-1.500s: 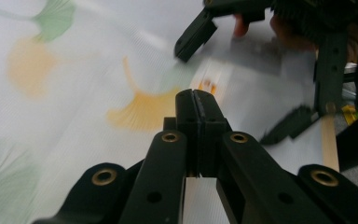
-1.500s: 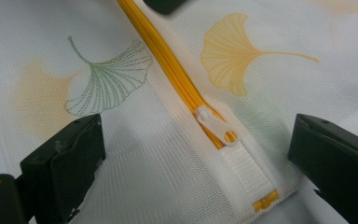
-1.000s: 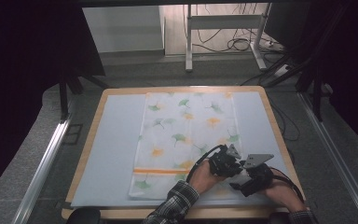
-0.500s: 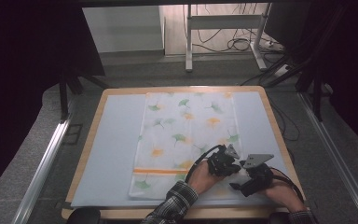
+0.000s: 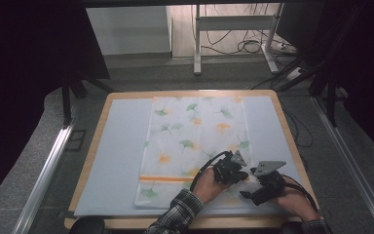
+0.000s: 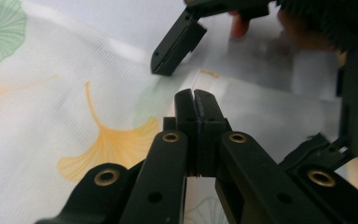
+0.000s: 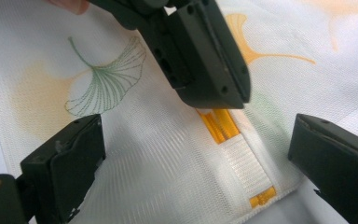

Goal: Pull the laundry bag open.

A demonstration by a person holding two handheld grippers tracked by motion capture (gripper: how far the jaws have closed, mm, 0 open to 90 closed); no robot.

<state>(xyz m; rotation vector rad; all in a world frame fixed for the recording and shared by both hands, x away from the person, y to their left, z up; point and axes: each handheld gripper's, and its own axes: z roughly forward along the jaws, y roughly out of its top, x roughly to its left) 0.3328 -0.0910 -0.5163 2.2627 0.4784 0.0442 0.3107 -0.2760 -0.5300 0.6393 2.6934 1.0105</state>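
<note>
Pale mat, leaf-print towel, left tool pressed together, right tool spread over hem.

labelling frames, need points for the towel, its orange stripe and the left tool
towel [image 5: 195, 131], high view, middle of the printed cloth
orange stripe [image 7: 219, 125], right gripper view, the stripe's visible length
left tool [image 6: 196, 95], left gripper view, tips of its shut jaws

Towel lies flat; mat beside it bare.
</note>
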